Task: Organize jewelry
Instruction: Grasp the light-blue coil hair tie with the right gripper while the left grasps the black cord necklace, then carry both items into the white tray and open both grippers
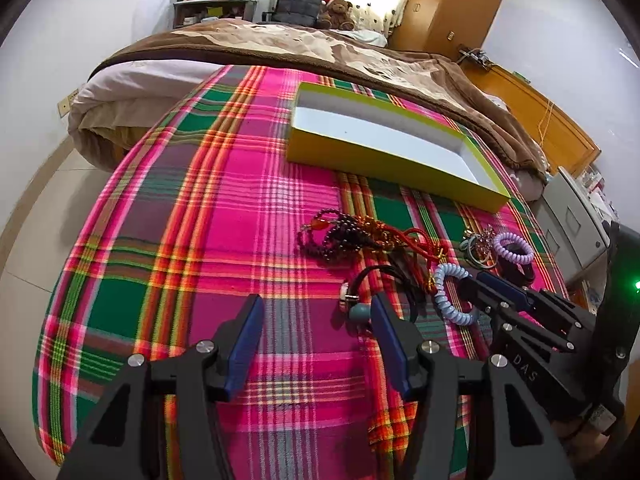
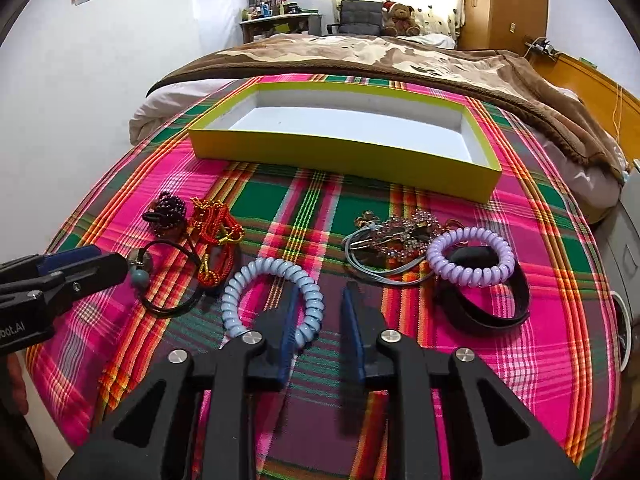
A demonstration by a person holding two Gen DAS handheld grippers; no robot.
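Both grippers sit low over my plaid cloth (image 2: 120,184). Left gripper (image 1: 316,316) gapes wide, nothing in it, its right finger just beside a black cord (image 1: 384,272). Right gripper (image 2: 320,300) stands partly open, one pad inside the blue coil (image 2: 272,300) – whether it pinches, I cannot tell. Beyond lie beads (image 2: 170,210), a red chain (image 2: 216,220), a lilac coil (image 2: 470,256) – then the yellow box (image 2: 344,152), white inside.

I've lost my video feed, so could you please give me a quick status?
Left gripper open, holding nothing. Right gripper straddling the blue coil band, not clamped. Yellow box empty. Nothing blocking.
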